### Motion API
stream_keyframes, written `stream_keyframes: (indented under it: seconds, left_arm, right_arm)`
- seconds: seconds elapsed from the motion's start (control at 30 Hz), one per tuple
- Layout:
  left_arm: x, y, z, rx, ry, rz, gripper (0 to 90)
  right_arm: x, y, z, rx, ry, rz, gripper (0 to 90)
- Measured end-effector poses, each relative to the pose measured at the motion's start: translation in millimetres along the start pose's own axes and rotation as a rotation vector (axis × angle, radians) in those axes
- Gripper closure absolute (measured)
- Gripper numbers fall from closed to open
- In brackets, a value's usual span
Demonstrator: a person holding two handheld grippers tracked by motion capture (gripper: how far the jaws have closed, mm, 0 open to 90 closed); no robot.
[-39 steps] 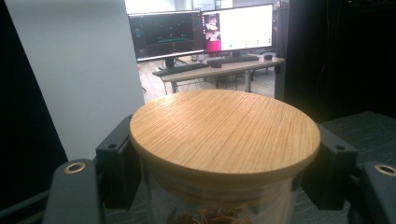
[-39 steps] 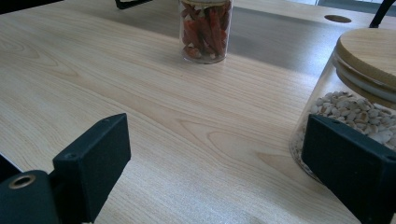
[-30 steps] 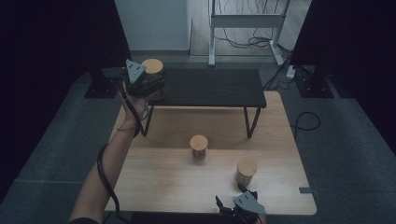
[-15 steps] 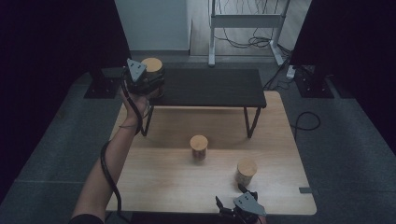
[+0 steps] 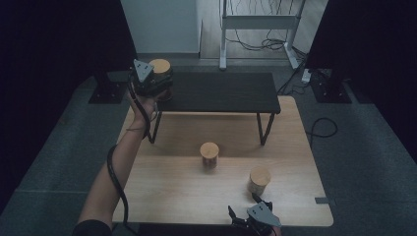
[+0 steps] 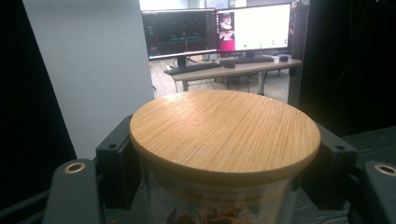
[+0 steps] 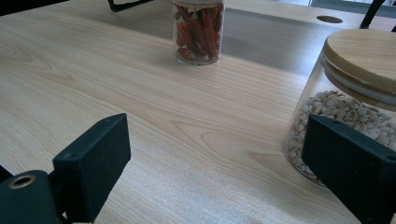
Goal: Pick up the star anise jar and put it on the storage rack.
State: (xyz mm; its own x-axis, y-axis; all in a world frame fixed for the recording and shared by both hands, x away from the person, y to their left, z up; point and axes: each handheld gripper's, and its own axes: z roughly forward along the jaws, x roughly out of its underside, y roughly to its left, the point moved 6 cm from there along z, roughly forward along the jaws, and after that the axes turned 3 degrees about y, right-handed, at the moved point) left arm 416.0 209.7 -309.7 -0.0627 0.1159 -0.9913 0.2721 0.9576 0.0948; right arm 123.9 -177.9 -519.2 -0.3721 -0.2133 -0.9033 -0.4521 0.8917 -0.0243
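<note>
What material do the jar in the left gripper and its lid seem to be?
The lid looks like bamboo or light wood, matte, with fine straight grain lines. The jar looks like clear glass: brownish contents show through its smooth wall, though clear plastic is possible.

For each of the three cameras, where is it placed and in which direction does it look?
High view: sits above the near table edge, looks forward and down on the table and black shelf; shows the left forearm and both grippers.
Left gripper view: rides on the left gripper, looks level toward monitors; its jaws grip a held jar.
Right gripper view: rides on the right gripper, looks low across the table; its open jaws show.
Shared: the high and right gripper views both show the chili jar and nut jar.
</note>
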Motion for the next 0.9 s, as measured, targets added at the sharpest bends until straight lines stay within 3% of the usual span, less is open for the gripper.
stream_keyframes:
  seconds: [0.43,0.9]
  left_arm:
    - [3.2,-1.0,9.0,-0.001,0.017,-0.004,26.1]
    - [5.3,7.3,11.1,0.008,0.020,-0.057,26.0]
  right_arm:
    - [0.0,-0.6,0.2,0.004,0.003,0.001,7.7]
    - [0.1,-0.4,0.4,0.004,0.002,-0.002,7.7]
